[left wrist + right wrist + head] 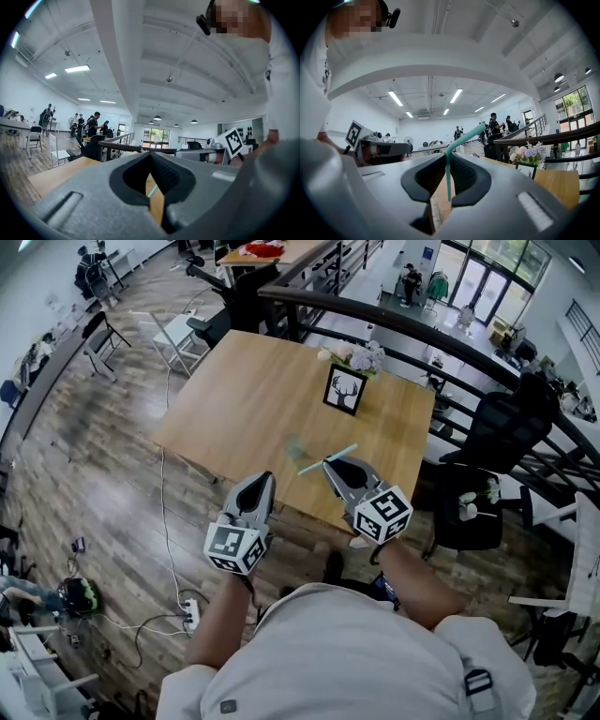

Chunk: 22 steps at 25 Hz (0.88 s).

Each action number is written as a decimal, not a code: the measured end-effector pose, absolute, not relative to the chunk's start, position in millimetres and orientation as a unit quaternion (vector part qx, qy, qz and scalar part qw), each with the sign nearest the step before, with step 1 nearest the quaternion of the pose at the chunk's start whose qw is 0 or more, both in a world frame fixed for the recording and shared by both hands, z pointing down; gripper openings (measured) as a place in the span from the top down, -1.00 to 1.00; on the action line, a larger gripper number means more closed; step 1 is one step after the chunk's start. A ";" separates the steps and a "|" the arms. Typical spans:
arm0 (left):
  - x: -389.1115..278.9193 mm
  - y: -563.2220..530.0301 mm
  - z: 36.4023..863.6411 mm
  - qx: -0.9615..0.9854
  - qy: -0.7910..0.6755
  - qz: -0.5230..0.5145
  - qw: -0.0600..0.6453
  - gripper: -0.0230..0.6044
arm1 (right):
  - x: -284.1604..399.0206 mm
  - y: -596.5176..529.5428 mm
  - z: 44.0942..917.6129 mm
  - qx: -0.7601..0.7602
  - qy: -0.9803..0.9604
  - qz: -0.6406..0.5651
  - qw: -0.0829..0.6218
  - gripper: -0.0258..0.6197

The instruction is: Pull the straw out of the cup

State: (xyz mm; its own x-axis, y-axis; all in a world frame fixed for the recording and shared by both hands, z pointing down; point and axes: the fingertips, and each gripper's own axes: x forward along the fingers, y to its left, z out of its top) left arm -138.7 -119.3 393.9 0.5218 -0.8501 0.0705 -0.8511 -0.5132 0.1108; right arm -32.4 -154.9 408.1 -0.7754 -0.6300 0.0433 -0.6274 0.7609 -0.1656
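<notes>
Clearly the straw (448,176) is free of the cup: it stands upright between the jaws of your right claw (335,465), pinched low on its stem, with the bent top leaning away. Your left claw (265,480) is closed on nothing just beside it. A pale blur (296,446) on the bench (234,399) just ahead may be the cup; I can't be sure. Squeeze no harder, or you'll flatten the straw, and lay it down well apart from that shape.

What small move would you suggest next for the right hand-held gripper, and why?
Probably lower the right hand-held gripper and lay the straw on the table beside the cup: the straw hangs clear of the cup, pinched in its jaws.
</notes>
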 end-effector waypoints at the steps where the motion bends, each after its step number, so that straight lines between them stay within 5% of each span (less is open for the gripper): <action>1: -144.6 -108.8 392.8 0.872 -0.486 0.004 0.063 0.91 | -38.0 -144.0 408.2 -0.338 0.937 -0.085 0.008 0.79; 22: -222.9 13.1 379.5 0.892 -0.449 -0.023 0.051 0.91 | -104.3 -6.1 390.5 -0.384 0.921 -0.055 0.020 0.80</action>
